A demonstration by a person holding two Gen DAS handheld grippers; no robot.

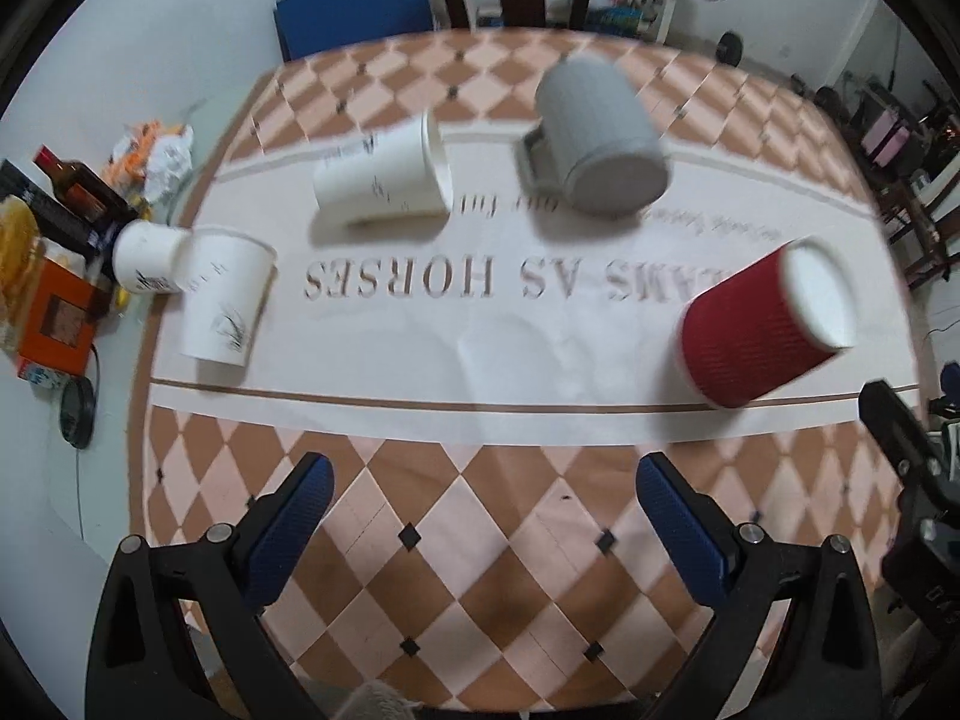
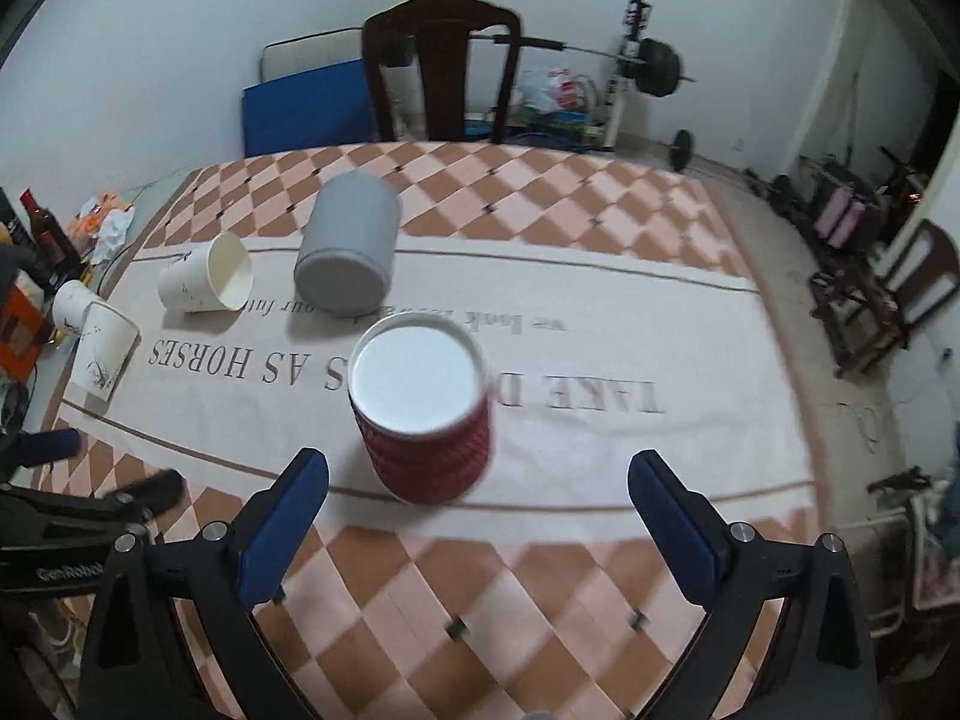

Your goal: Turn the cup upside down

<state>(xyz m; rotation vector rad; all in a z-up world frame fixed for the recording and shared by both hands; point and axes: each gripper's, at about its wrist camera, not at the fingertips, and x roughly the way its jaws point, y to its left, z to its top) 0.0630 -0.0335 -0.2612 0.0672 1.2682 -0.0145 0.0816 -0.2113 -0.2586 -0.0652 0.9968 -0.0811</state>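
**While most cups already stand on their rims, one white cup lies on its side**

Since my left gripper [image 1: 480,516] shows both blue pads spread wide with only checked tablecloth [image 1: 456,546] between them, I hold nothing on this side. From this view the red cup [image 1: 762,324] stands well ahead and to the right of my fingers, its closed white bottom up, so I judge it flipped. The grey mug [image 1: 600,141] farther back also shows a flat closed end upward. A white cup [image 1: 384,174] lies tipped on its side, far ahead and a little left, mouth turned right. Two more white cups [image 1: 192,294] sit at the far left, one seemingly mouth-down with another leaning on it; motion blur keeps me from being sure.

Looking along my right gripper [image 2: 480,510], the pads are likewise apart and pinching nothing. Here the red cup [image 2: 423,414] sits just ahead, centred between my fingers but not touching them. The grey mug [image 2: 351,252] is behind it, and the lying white cup [image 2: 207,279] shows its open mouth, well off to the left.

As I judge it, that lying cup is what remains, with no grasp on it yet
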